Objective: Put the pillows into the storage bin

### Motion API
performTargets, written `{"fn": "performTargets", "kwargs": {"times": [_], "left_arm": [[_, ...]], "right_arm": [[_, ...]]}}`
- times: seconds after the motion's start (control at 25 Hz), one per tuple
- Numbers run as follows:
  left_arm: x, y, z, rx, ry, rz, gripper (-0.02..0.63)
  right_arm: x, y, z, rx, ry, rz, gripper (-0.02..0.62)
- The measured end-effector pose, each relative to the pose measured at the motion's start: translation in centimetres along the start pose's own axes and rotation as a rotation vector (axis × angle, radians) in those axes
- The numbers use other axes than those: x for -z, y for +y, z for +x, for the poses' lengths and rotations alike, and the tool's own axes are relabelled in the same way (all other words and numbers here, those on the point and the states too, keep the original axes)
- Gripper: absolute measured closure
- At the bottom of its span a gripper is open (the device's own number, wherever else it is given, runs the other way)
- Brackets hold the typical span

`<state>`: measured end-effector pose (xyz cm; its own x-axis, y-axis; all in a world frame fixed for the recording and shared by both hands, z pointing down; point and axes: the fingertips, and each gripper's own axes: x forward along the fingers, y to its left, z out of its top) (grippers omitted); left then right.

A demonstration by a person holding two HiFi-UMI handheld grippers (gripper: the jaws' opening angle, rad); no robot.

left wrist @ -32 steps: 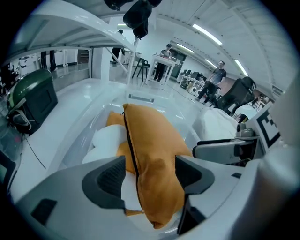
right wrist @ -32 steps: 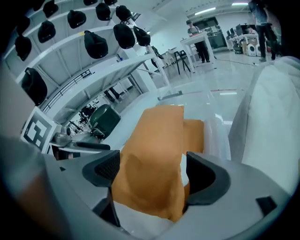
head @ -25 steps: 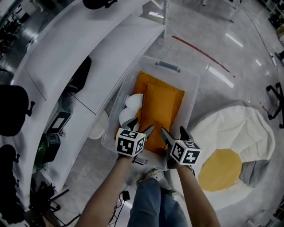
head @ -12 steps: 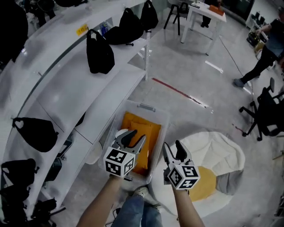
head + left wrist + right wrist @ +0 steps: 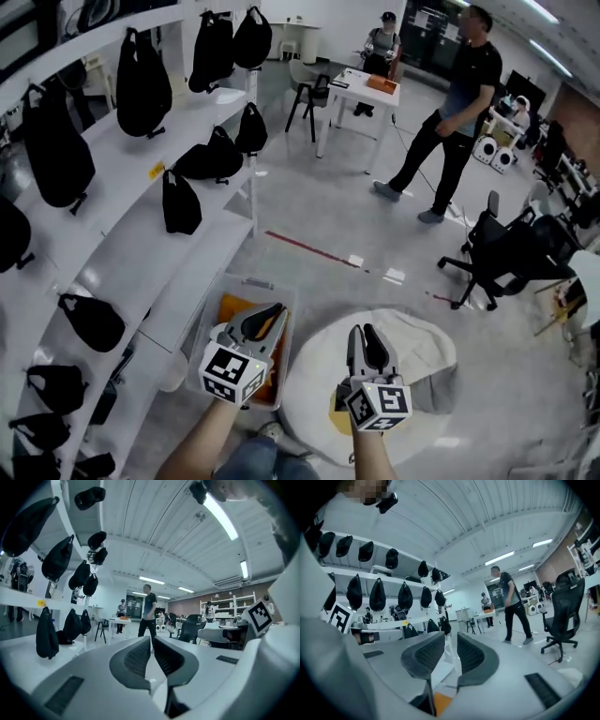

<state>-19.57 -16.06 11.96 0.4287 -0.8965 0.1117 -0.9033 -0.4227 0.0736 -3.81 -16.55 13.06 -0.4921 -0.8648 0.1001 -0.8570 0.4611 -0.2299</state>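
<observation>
An orange pillow [image 5: 234,309] lies flat in the clear storage bin [image 5: 251,281], filling most of its length (its near end is hidden behind the left gripper). The bin stands on the grey floor [image 5: 319,206], tight against the foot of the white shelves [image 5: 122,244], where black bags [image 5: 142,70] hang. Just to its right sits a white beanbag [image 5: 412,356]. Above the bin, the left gripper [image 5: 274,311] [image 5: 153,641] has just been closing, its jaws all but together and empty. The right gripper [image 5: 362,330] [image 5: 451,641], over the beanbag, has also been closing, a narrow gap left, nothing in it. Farther off, a person [image 5: 455,103] walks.
</observation>
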Motion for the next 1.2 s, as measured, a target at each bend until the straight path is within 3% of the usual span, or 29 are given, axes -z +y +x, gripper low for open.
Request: {"fn": "performTargets", "kwargs": {"times": [0.12, 0.32, 0.68, 1.2], "left_arm": [[-3.1, -3.0, -0.9, 0.036, -0.048, -0.002, 0.572], [-4.7, -7.6, -2.4, 0.102, -0.071, -0.012, 0.582], [-3.6, -13.2, -2.5, 0.188, -0.076, 0.028, 0.584], [-2.4, -16.2, -1.8, 0.263, -0.061, 0.047, 0.586]], "right_arm": [[-3.1, -1.2, -4.1, 0.072, -0.047, -0.004, 0.531], [-4.8, -2.6, -10.0, 0.158, -0.1, -0.015, 0.559], [-5.0, -5.3, -15.7, 0.277, -0.136, -0.038, 0.594], [-4.4, -7.6, -19.3, 0.365, -0.136, -0.05, 0.595]]}}
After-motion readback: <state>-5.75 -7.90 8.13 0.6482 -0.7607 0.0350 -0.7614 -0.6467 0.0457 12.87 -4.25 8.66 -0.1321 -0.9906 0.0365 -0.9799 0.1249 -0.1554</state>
